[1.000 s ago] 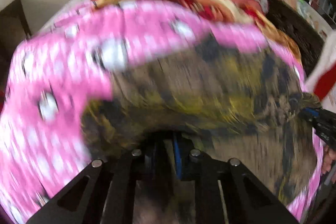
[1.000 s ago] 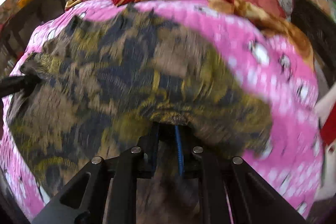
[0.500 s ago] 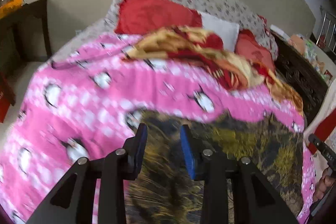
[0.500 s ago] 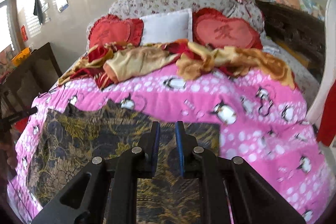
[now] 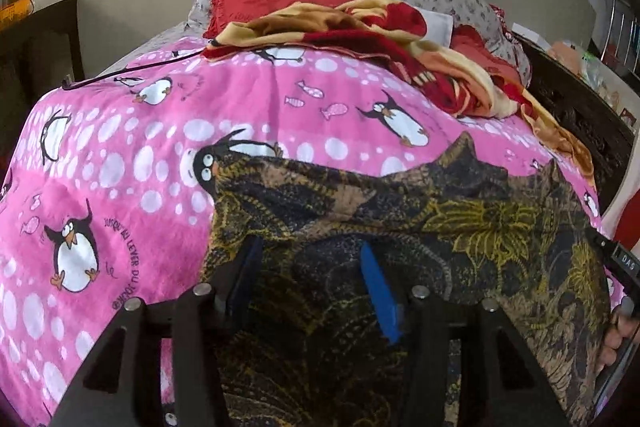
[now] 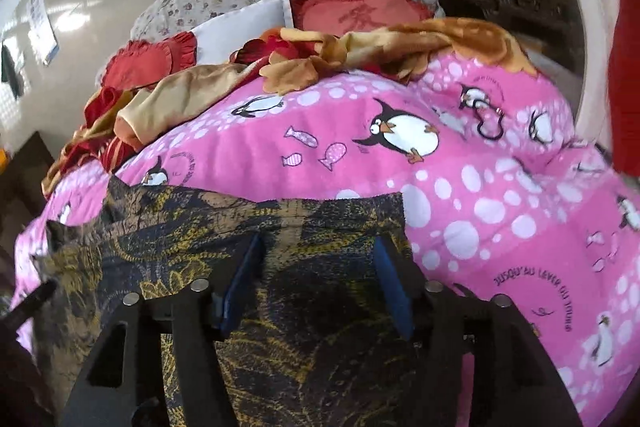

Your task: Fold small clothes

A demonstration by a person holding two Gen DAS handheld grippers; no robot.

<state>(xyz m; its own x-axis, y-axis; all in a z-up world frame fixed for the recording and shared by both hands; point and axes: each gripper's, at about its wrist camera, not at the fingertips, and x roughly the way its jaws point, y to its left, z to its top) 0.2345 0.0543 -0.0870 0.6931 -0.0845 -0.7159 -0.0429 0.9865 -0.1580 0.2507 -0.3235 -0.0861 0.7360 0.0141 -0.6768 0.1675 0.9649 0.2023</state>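
On the bed, across the pink penguin blanket, the dark floral garment lies spread, its far edge rumpled toward twelve o'clock in the left wrist view. Both the left tongs and the right tongs have just been opening; their jaws stand apart above the cloth, clamped on nothing. To fold well, I judge each should pinch a single layer at a near corner, lift evenly and carry it over to the far edge, smoothing the peaked wrinkle at one o'clock. No container shows; a heaped red and gold blanket lies beyond.
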